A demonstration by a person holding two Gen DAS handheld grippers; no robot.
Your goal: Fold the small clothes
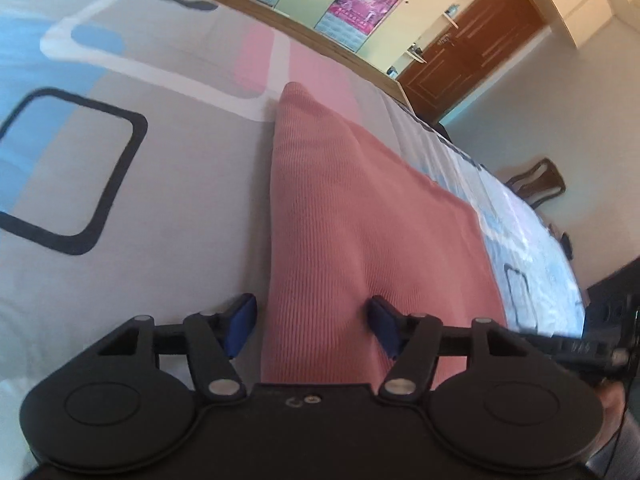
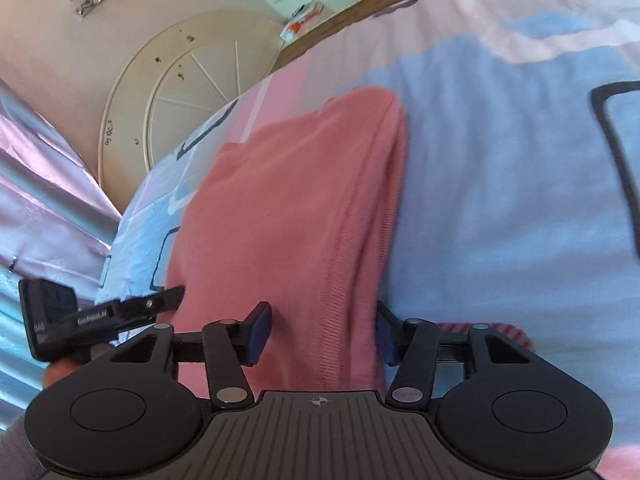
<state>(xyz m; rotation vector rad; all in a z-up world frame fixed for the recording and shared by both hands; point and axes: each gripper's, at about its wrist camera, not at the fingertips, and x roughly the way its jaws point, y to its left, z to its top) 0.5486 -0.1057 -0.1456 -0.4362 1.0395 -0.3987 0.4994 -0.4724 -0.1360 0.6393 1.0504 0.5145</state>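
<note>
On the bedspread [image 1: 168, 184], pink garment [image 1: 340, 220] lies between both grippers' parted fingers [image 1: 244, 320], unclamped

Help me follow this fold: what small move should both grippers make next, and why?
Probably close both on the pink garment. The left gripper and right gripper are open, each straddling its near edge, and it lies on the bedsheet only partly folded.

The near end of the pink garment [image 1: 360, 216] is hidden beneath the left gripper [image 1: 312, 326] housing, and likewise beneath the right gripper [image 2: 320, 334] in the right wrist view. The wall posters [image 1: 364, 4] are blurred, their print unreadable. The patterned bedsheet [image 1: 160, 184] is cut off by the frame edges.
</note>
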